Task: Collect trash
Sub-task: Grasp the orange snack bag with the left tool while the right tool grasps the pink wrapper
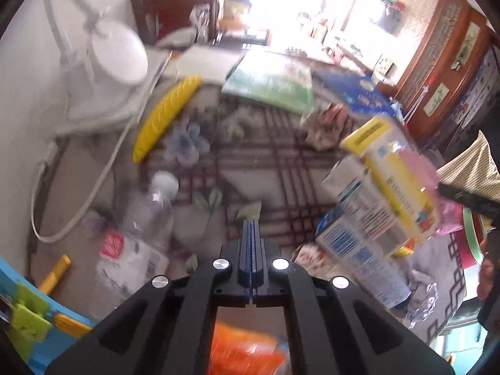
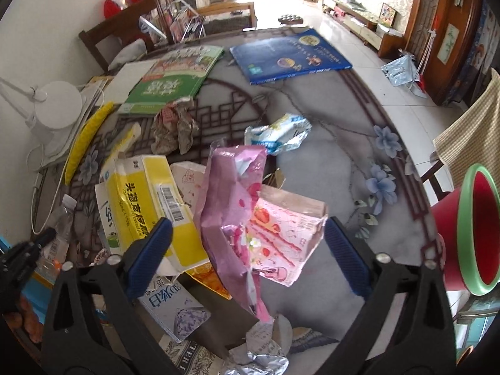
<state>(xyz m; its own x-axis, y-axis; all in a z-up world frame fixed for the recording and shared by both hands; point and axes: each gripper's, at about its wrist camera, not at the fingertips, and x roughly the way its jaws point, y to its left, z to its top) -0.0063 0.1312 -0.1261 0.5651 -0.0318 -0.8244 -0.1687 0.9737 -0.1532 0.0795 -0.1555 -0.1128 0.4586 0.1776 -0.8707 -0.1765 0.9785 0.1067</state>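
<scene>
Your right gripper stands open, blue pads either side of a pink strawberry-print wrapper. The wrapper is crumpled and glossy, with a flat paler panel showing strawberries and a small guitar. Contact with the pads cannot be confirmed.

Your left gripper is fully closed, fingers pressed flat together, nothing visible between them. That view is motion-blurred.

Other trash near the wrapper: a yellow carton with a barcode just left of it, a blue-and-white wrapper beyond it, a crumpled brown paper farther back, and foil scraps near the bottom edge. A clear plastic bottle lies at the left.

Surface: a round table with grey marble print, dark lattice lines and blue flowers. On it lie a green book and a blue book. A red bin with green rim tilts at the right edge. Beyond are a tiled floor, wooden chairs and cabinets.
</scene>
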